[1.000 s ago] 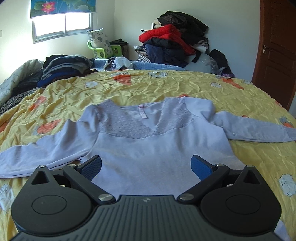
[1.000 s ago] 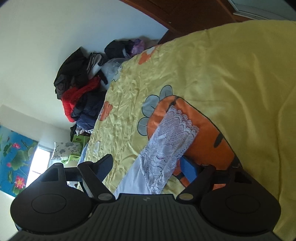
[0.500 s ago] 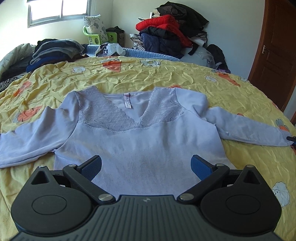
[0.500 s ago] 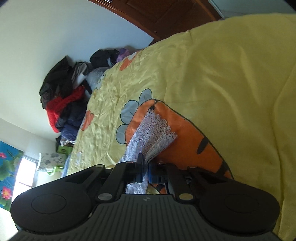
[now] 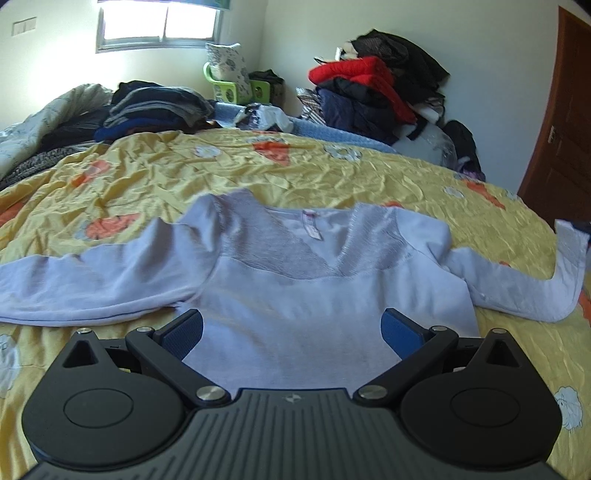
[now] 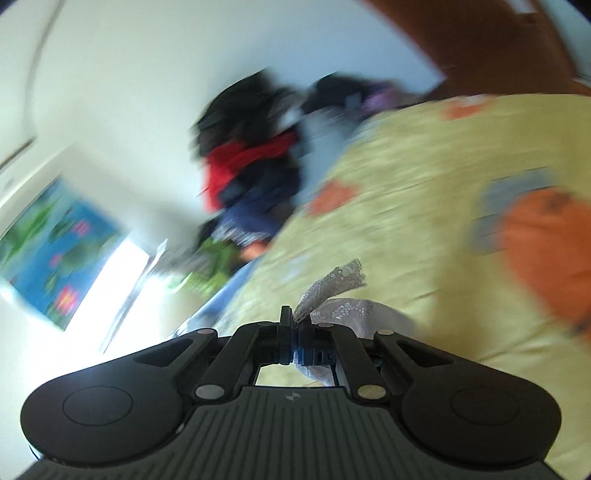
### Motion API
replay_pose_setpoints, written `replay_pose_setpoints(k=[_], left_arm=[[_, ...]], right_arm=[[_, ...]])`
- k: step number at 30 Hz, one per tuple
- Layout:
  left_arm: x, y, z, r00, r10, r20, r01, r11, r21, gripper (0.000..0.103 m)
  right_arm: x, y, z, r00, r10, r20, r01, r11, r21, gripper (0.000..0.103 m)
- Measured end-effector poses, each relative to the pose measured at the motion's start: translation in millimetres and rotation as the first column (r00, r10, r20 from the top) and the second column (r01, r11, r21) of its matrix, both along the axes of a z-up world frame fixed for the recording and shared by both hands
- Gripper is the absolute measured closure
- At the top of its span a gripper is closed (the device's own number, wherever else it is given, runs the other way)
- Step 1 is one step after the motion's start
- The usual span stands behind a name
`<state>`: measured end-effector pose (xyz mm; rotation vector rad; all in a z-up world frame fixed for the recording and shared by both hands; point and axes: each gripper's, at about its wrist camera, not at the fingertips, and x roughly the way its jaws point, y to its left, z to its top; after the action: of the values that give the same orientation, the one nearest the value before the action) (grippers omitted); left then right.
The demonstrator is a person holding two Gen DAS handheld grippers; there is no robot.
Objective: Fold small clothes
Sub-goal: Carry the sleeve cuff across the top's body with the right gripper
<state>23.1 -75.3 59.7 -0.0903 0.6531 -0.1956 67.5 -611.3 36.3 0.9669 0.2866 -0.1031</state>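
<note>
Top (image 5: 317,306) sleeve's lace cuff (image 6: 332,286) pinched in right gripper (image 6: 293,328), surroundings blurred.

Daylight is admitted through a window (image 5: 159,26) at the top left of the left wrist view, where the panes are blown out to white. The room is evenly and brightly lit, and soft shadows are cast on the bed (image 5: 332,173) among the wrinkles of its cover. Straight lines are bowed toward the rounded, darkened corners by the fisheye lens. The right wrist view is heavily smeared by motion blur; only the right hand-held gripper (image 6: 294,338) is rendered sharply there.
</note>
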Motion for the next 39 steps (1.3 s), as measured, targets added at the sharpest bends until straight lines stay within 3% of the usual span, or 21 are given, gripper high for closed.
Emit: replay_pose_setpoints(k=[5,13,22,28,34,39], left_arm=[[-7.8,30.3,5.0,0.998,0.055,0.015,-0.055,0.998,-0.017,0.0],[-17.0,77.1,4.4,0.991,0.13,0.02,-0.13,0.991,-0.038,0.0],[-16.3,110.8,-8.9,0.983,0.184,-0.002,-0.184,0.982,-0.042,0.0],[-17.6,127.5,-12.2,0.979,0.203,-0.006,-0.203,0.977,-0.058,0.0],[-17.6,132.7,-13.7,0.979,0.202,-0.011,-0.203,0.977,-0.07,0.0],[-17.4,135.3,-15.7,0.978,0.209,-0.02,-0.209,0.975,-0.07,0.0]], right_arm=[[73.3,82.8,27.4,0.973,0.23,0.031,-0.227,0.97,-0.084,0.097],[141.0,233.6,24.0,0.85,0.525,-0.046,-0.526,0.84,-0.136,0.097],[129.3,344.0,-21.9,0.761,0.626,-0.172,-0.649,0.737,-0.188,0.096],[129.4,370.8,-37.0,0.722,0.655,-0.224,-0.692,0.696,-0.194,0.096],[126.2,403.0,-40.6,0.7,0.643,-0.309,-0.713,0.614,-0.337,0.084],[121.3,408.9,-45.4,0.663,0.678,-0.317,-0.748,0.589,-0.305,0.081]])
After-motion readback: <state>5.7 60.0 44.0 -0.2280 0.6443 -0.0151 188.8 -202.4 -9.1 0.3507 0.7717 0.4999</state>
